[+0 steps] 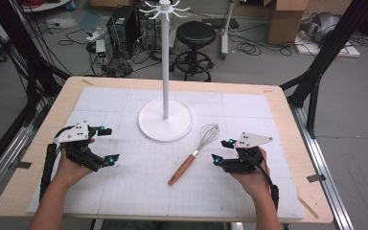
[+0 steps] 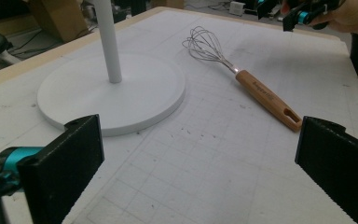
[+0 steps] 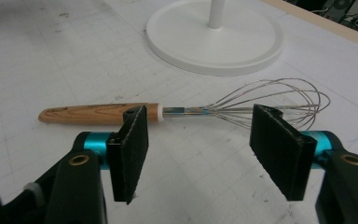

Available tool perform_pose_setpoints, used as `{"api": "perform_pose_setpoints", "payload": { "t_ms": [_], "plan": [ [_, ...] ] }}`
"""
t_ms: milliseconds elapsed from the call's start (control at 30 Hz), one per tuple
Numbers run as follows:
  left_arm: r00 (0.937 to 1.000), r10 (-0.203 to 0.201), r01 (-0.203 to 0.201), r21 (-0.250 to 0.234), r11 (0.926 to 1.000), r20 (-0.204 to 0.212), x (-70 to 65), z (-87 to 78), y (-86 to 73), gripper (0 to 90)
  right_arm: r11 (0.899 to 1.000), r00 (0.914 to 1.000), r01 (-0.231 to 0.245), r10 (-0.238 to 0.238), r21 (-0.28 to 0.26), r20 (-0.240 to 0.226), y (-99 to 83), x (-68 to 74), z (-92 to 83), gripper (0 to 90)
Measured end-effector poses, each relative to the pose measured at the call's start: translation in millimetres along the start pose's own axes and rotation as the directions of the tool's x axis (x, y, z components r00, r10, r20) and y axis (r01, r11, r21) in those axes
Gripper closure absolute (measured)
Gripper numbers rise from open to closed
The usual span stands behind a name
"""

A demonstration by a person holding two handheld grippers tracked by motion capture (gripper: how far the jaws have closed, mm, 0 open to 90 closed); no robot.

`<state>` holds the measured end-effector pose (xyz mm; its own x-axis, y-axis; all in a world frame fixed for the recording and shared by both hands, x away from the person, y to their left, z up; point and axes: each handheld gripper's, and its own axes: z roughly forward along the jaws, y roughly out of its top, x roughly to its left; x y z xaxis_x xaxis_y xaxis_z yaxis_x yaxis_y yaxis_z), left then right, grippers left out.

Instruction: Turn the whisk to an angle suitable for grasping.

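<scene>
A wire whisk [image 1: 194, 154] with a wooden handle lies flat on the white grid mat [image 1: 124, 191], right of centre, its wires toward the stand. My right gripper [image 1: 220, 151] sits just right of the whisk, held low over the mat. In the right gripper view its jaws [image 3: 198, 140] stand open with nothing between them; the whisk [image 3: 121, 113] lies crosswise just beyond the pads. My left gripper [image 1: 109, 143] hovers at the mat's left side, open wide and empty [image 2: 200, 158]. From the left gripper view the whisk [image 2: 265, 95] lies well ahead, with the right gripper [image 2: 303, 14] behind it.
A white stand with a round base [image 1: 153, 124] and a tall pole [image 1: 165, 62] topped with hooks rises at the mat's back centre. The mat covers a wooden table [image 1: 287, 124]. Behind the table are a black stool [image 1: 195, 33], computer cases and cardboard boxes on the floor.
</scene>
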<state>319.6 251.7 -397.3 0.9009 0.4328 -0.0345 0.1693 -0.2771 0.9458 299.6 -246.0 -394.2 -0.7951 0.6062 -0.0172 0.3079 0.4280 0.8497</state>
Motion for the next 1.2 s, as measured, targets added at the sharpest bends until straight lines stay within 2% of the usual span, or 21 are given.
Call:
{"api": "perform_pose_setpoints", "payload": {
  "t_ms": [33, 300, 333, 433, 800, 1000, 1067, 1133, 1200],
  "plan": [
    [1.0, -0.001, 0.001, 0.001, 1.0, -0.001, 0.5, -0.1, -0.2, 1.7, 1.0, 1.0, 0.001, 0.0, 0.009, -0.009, 0.2, 1.0, 2.0, 41.5],
    [1.0, -0.002, 0.002, 0.001, 1.0, 0.001, -0.6, 0.3, 0.0, 1.7, 1.0, 0.9998, 0.019, -0.019, 0.02, -0.012, 0.4, 2.8, 3.4, 48.7],
    [1.0, 0.001, -0.001, 0.003, 1.0, 0.003, -0.7, -0.2, 0.3, 1.7, 1.0, 0.9996, 0.019, -0.018, 0.022, -0.02, 0.1, 3.0, 4.1, 52.5],
    [1.0, 0.002, -0.002, 0.0, 1.0, -0.001, -0.9, -0.7, 0.9, 1.7, 0.999, 0.9994, 0.023, -0.023, 0.024, -0.026, 0.4, 3.8, 7.0, 56.4],
    [1.0, 0.006, -0.006, 0.001, 1.0, 0.002, -1.9, -0.2, 1.5, 1.7, 0.998, 0.9988, 0.041, -0.04, 0.047, -0.028, 1.7, 9.0, 13.0, 64.5],
    [1.0, 0.008, -0.008, -0.004, 1.0, 0.001, -1.8, -0.5, 2.6, 1.7, 0.993, 0.9951, 0.08, -0.075, 0.086, -0.065, 2.8, 15.8, 23.8, 70.9],
    [0.9999, 0.011, -0.011, -0.001, 0.9999, 0.003, -2.3, -0.4, 3.1, 1.7, 0.99, 0.9914, 0.099, -0.09, 0.101, -0.096, 3.9, 20.8, 28.7, 76.8],
    [0.9999, 0.012, -0.012, 0.0, 0.9999, 0.002, -2.1, -0.2, 3.1, 1.6, 0.988, 0.9892, 0.113, -0.102, 0.109, -0.106, 4.0, 22.9, 31.0, 78.5],
    [0.9999, 0.011, -0.011, 0.001, 0.9999, 0.002, -2.3, -0.4, 3.1, 1.7, 0.984, 0.9835, 0.131, -0.114, 0.123, -0.141, 5.2, 29.6, 37.4, 84.4]
  ]
}}
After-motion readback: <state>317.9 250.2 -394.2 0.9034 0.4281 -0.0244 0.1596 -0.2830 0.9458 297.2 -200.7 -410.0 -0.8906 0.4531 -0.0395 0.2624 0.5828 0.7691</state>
